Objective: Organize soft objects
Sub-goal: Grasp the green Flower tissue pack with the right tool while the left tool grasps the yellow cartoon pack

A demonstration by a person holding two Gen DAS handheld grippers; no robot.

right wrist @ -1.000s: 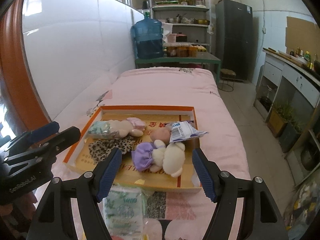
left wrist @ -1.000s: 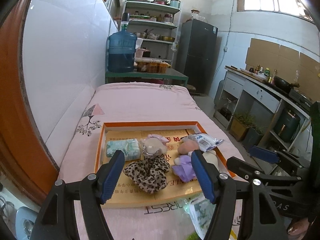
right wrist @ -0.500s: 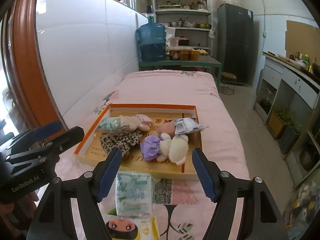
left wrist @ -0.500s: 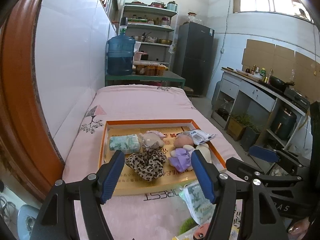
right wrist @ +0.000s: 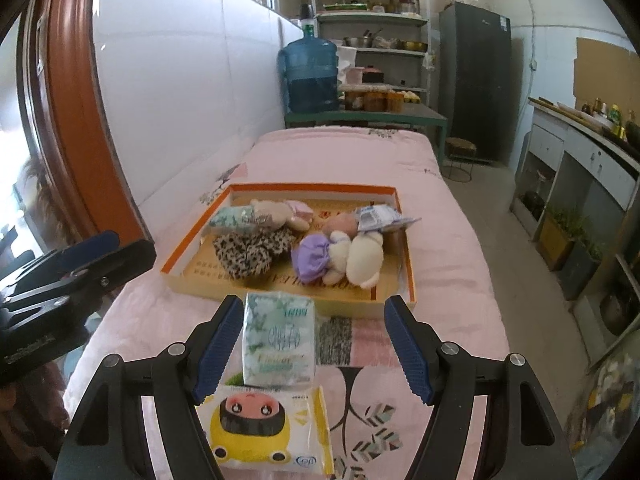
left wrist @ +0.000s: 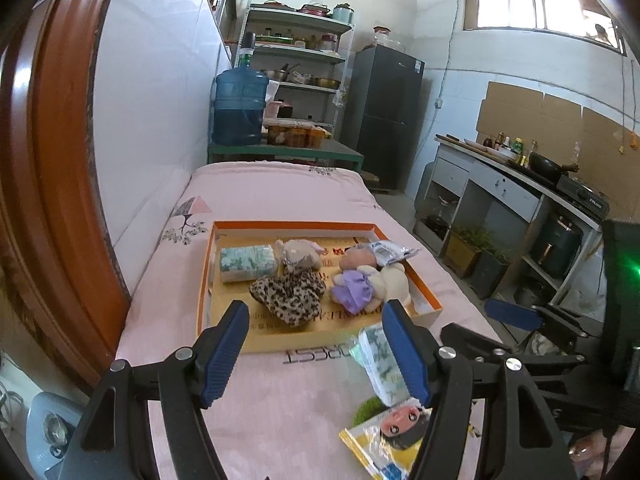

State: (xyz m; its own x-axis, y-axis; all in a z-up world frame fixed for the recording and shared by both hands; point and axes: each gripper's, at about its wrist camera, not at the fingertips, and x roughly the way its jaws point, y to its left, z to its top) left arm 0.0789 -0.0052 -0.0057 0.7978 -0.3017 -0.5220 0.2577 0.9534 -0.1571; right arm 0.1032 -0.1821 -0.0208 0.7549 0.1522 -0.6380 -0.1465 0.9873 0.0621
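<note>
Your right gripper (right wrist: 308,344) stood wide open with nothing between its blue pads, held low over the pink bedspread (right wrist: 440,240). The green-and-white tissue pack (right wrist: 278,340) lay on the bedspread just ahead of it, nearer the left-hand finger (right wrist: 216,344) than the right-hand one, which was well apart from it; whether that near pad touched the pack could not be told. Closer to you, the pack with the yellow cartoon car (right wrist: 260,432) lay flat, its far edge tucked under or against the tissue pack.

Your left gripper (left wrist: 316,348) was also spread wide and held nothing. From its view the same tissue pack (left wrist: 380,364) sat partly behind the right-hand finger (left wrist: 404,348), outside the open gap rather than in it, with the cartoon pack (left wrist: 388,436) below it.

Beyond both claws, the orange-rimmed cardboard tray (right wrist: 410,272) rested on the bedspread just past the tissue pack. Inside it were a second tissue pack (left wrist: 248,262) at the back left, a beige plush (left wrist: 300,254) beside it, a leopard-print cloth (left wrist: 288,298) in front, a doll in a purple dress (right wrist: 320,256) touching a cream plush (right wrist: 366,258), and a small white-and-blue packet (right wrist: 380,216) lying on the doll's head.
</note>
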